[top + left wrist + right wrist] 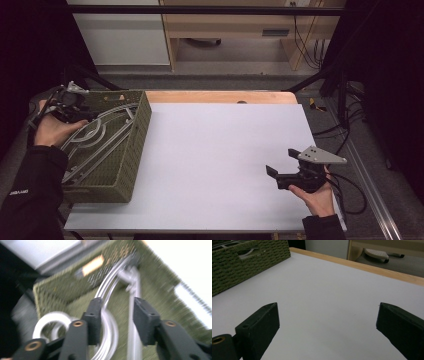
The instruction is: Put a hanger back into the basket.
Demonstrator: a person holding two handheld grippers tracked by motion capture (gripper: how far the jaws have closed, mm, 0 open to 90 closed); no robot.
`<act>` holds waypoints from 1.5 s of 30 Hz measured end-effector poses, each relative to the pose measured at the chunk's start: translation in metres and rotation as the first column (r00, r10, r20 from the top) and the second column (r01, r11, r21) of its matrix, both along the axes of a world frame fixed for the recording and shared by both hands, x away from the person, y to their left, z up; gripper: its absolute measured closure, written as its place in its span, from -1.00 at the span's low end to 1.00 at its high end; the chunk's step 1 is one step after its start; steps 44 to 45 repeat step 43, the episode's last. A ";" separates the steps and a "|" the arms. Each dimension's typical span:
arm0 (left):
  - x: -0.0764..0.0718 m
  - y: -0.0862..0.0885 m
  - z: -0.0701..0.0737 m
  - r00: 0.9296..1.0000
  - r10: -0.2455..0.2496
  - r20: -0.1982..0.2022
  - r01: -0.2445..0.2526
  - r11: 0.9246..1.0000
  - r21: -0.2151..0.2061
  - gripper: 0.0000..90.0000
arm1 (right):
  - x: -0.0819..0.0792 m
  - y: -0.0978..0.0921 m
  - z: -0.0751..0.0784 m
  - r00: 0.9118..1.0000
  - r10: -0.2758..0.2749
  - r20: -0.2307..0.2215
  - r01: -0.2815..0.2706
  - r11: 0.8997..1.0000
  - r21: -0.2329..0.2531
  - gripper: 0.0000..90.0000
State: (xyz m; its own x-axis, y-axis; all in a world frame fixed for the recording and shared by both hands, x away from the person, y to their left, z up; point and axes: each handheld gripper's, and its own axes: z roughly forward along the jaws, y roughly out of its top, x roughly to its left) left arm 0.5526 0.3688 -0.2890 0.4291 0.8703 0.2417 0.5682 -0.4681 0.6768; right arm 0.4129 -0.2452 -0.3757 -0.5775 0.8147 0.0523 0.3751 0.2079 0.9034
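L gripper [75, 107] is hovering over the far-left corner of the woven olive basket [135, 150], which is sitting at 9 o'clock on the white tabletop [225, 155]. In the left gripper view its jaws are standing partly apart, a medium gap w/ nothing between them; they're looking down into the basket [160, 290] at the metal frame [110, 322]. View is blurred, so finer detail can't be told.

The metal frame [97, 137] is lying flat on the basket floor: silver straight bars plus curved arcs and a ring end. Its long axis is running along the basket's length, roughly from 7 o'clock (near-left corner) to 1 o'clock (far-right corner), w/ the ring part toward the far-left side near the L gripper. Prob. lying that way because the long diagonal-ish fit is the only way it sits inside the walls.

L hand [52, 130] is angling the gripper down and inward, likely so the jaws can straddle one thin bar or arc.

R gripper [280, 175] is waiting at 4 o'clock, low over bare tabletop, jaws wide apart and empty, pointing toward 10 o'clock at the basket [249, 262]. Seems parked to stay clear, maybe ready to receive or steady the frame.
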 end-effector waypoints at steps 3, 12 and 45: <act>-0.015 -0.004 0.010 0.997 -0.044 0.067 0.051 0.993 -0.105 0.10 | -0.001 0.000 0.001 1.000 0.001 0.011 -0.001 1.000 0.005 -0.89; -0.063 -0.020 0.023 0.966 -0.122 0.229 0.185 0.943 -0.275 -0.31 | -0.002 0.000 0.003 0.999 0.003 0.036 -0.004 1.000 0.025 -0.90; -0.155 -0.067 -0.084 0.945 -0.176 0.276 0.286 0.852 -0.439 -0.56 | -0.007 -0.006 0.002 0.996 -0.027 0.081 0.020 0.996 0.085 -0.96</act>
